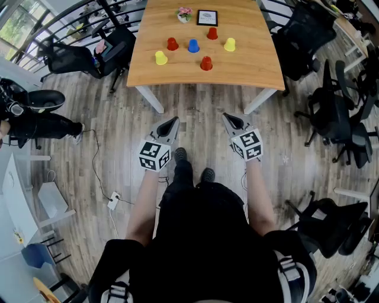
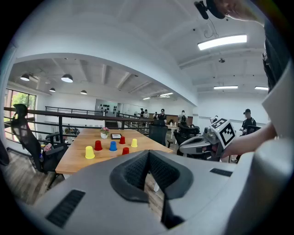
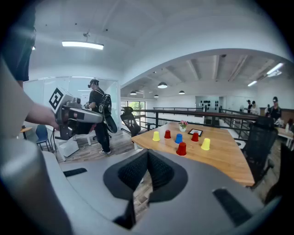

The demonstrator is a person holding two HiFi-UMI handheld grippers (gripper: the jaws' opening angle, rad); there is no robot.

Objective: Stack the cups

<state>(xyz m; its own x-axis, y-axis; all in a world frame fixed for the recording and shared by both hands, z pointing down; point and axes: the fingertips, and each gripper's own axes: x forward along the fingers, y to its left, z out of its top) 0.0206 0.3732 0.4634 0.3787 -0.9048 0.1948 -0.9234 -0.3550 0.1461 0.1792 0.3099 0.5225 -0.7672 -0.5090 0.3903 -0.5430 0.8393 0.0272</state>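
Both grippers hang over the wooden floor [image 1: 195, 109], at 6 o'clock of the counter [image 1: 254, 66] and well short of its near edge. The left gripper [image 1: 174, 121] has its fingers [image 2: 131, 173] pressed together with nothing between them. The right gripper [image 1: 227, 117] is the same, its fingers [image 3: 161, 173] closed on air (both point toward the counter).

Six cups stand upside down on the counter, all apart from one another. The blue cup [image 1: 193, 45] sits in the middle of the group. The left red cup [image 1: 172, 44] is just beside it at 9 o'clock. The far red cup [image 1: 212, 33] is at 1 o'clock, the right yellow cup [image 1: 230, 44] at 3 o'clock, the near red cup [image 1: 206, 63] at 5 o'clock and the left yellow cup [image 1: 160, 57] at 8 o'clock.

Past the cups, at 12 o'clock, a small flowerpot [image 1: 185, 14] stands just beside a framed picture [image 1: 207, 18]. Dark office chairs [image 1: 305, 32] flank the counter at 3 and 9 o'clock.
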